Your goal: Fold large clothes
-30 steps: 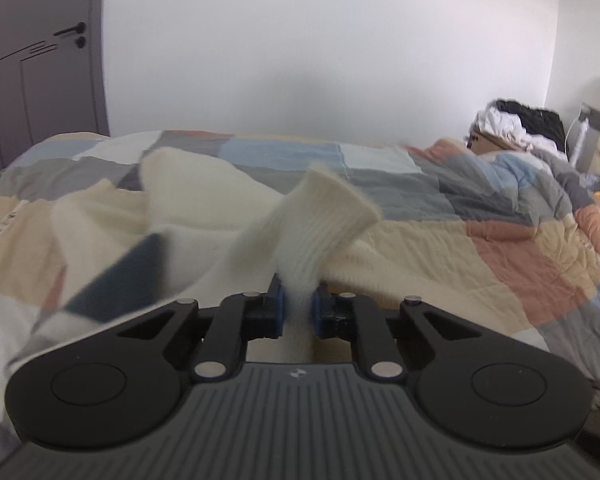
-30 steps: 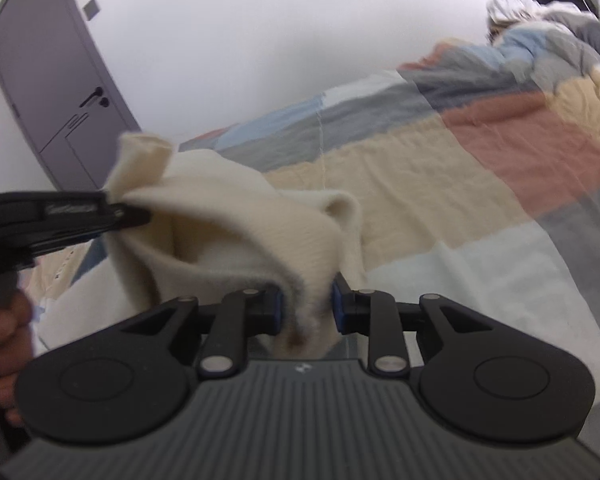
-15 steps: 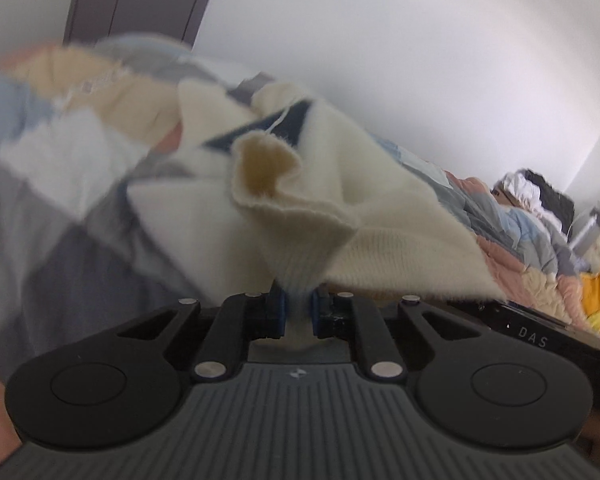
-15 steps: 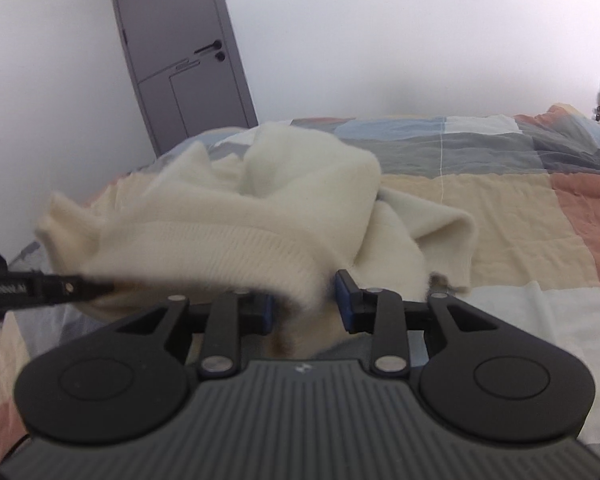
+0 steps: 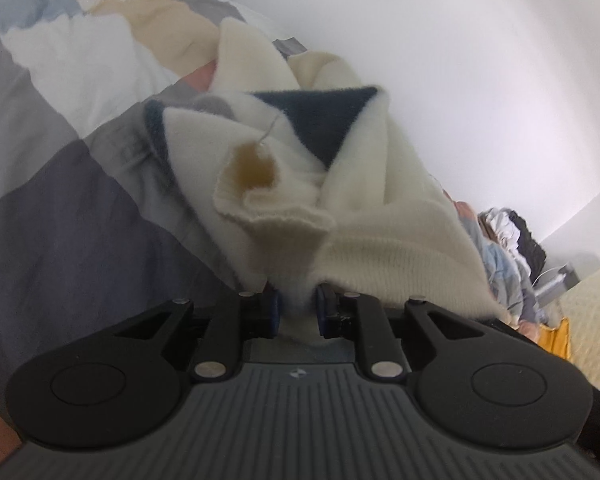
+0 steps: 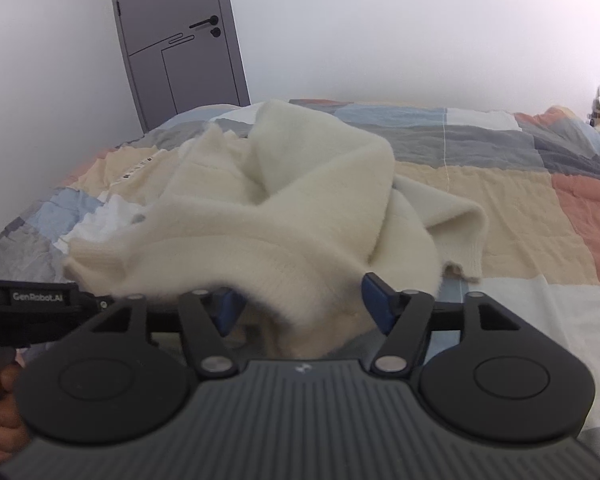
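Letting go, the right hand-held gripper [image 6: 302, 306] has just been opening; its blue pads now stand wide with the cream sweater [image 6: 284, 216] draped loosely between them, pressed by neither. The left hand-held gripper [image 5: 296, 312] is clenched on a ribbed edge of the sweater, though its jaws have just eased slightly. The sweater lies bunched on the bed [image 6: 520, 208], reaching toward twelve o'clock. With one corner freed, this fold looks laid down; the right side probably needs a fresh grip next.
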A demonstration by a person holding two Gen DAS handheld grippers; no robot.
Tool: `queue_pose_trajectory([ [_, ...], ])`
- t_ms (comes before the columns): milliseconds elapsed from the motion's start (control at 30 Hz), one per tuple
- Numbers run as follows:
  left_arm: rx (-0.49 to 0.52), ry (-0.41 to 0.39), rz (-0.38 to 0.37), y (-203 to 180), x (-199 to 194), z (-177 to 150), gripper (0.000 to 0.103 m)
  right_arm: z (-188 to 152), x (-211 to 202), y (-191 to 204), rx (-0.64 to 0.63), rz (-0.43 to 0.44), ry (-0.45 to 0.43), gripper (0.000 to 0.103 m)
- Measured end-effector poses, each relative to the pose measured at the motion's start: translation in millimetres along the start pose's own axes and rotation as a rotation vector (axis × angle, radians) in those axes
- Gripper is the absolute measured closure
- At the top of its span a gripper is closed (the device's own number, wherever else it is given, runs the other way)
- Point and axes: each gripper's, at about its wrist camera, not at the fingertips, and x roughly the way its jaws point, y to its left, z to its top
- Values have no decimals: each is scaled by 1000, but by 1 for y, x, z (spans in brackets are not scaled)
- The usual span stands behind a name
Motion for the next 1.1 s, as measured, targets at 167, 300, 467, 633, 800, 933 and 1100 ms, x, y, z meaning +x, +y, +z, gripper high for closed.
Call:
queue_pose_trajectory([
  [167,-4,-22,-15,-1,-3,0,83,1,6,4,-22,-85,-59,17],
  [300,-2,-62,-23,-2,-11,-1,83,1,3,1,-30,-144,-82,15],
  [467,5,-82,-44,-6,-19,-1,83,-1,-5,-19,30,-227,-71,15],
  [633,22,-91,-52,-10,-22,-3,80,-5,-9,-34,113,-232,-45,15],
  [800,24,-96,-42,-12,-23,-3,63,-8,-15,-37,132,-238,-47,16],
  [933,47,-88,15,-16,-24,-6,38,-9,-16,-39,167,-172,-45,41],
  [1100,132,-121,114,-27,-29,-15,27,-5,-17,-31,160,-47,-69,90],
])
